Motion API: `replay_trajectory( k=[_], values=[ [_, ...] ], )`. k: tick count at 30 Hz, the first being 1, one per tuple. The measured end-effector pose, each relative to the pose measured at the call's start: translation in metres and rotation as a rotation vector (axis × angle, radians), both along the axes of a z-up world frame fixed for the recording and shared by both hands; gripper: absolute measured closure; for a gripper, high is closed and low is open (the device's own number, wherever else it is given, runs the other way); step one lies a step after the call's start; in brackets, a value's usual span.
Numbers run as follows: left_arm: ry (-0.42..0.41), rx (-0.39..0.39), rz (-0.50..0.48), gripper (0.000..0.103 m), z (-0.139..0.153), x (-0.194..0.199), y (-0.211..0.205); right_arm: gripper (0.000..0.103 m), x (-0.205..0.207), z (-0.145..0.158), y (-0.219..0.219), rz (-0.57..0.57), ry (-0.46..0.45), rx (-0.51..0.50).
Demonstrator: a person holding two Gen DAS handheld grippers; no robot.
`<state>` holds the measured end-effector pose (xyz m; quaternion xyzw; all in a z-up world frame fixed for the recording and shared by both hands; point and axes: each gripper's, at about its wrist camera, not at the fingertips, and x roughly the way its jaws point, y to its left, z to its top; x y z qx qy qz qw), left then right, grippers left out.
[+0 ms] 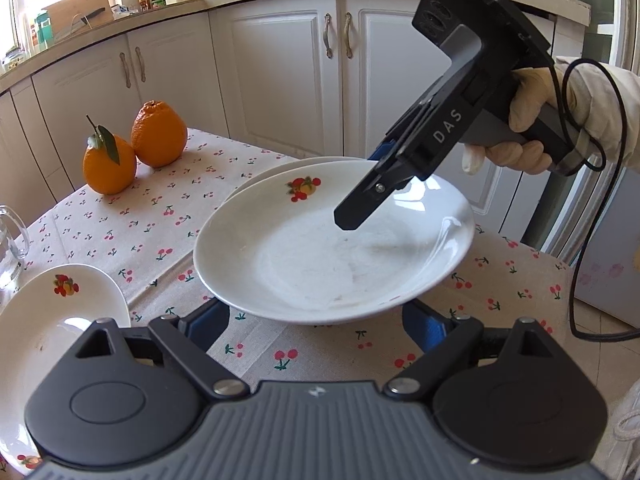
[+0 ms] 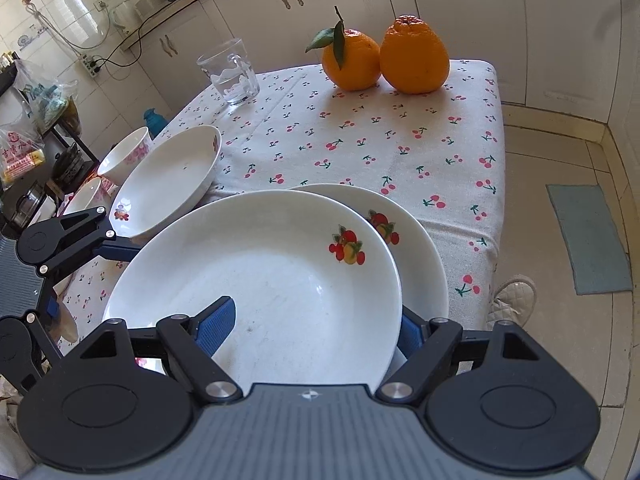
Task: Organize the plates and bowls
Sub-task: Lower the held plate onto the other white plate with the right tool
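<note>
A white plate with a fruit print (image 1: 320, 256) (image 2: 264, 276) hangs above a second like plate (image 1: 280, 170) (image 2: 424, 248) that lies on the cherry tablecloth. My right gripper (image 2: 312, 328) (image 1: 360, 200) is shut on the upper plate's rim, one blue pad inside the plate and one beneath. My left gripper (image 1: 320, 320) is open, its blue fingers (image 1: 208, 320) under the plate's near edge; whether they touch it is hidden. A third plate (image 1: 52, 320) (image 2: 168, 178) lies at the left, with two small bowls (image 2: 124, 156) beyond it.
Two oranges (image 1: 136, 148) (image 2: 384, 60) sit at the table's far side. A glass mug (image 2: 230, 72) (image 1: 10, 248) stands near the third plate. White kitchen cabinets (image 1: 280, 80) run behind the table. The table edge (image 2: 498, 200) drops to a tiled floor.
</note>
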<state>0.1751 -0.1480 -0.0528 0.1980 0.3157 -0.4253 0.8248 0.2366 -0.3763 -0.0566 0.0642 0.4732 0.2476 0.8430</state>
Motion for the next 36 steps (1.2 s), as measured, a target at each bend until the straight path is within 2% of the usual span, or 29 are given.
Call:
replay_trajectory(
  k=[14, 36],
  values=[
    [0.001, -0.027, -0.005, 0.01, -0.001, 0.003, 0.001, 0.017, -0.02, 0.011, -0.009, -0.056, -0.012, -0.007],
    [-0.021, -0.054, -0.01, 0.01, 0.001, -0.007, 0.001, 0.016, -0.048, 0.023, 0.008, -0.121, -0.035, -0.129]
  ],
)
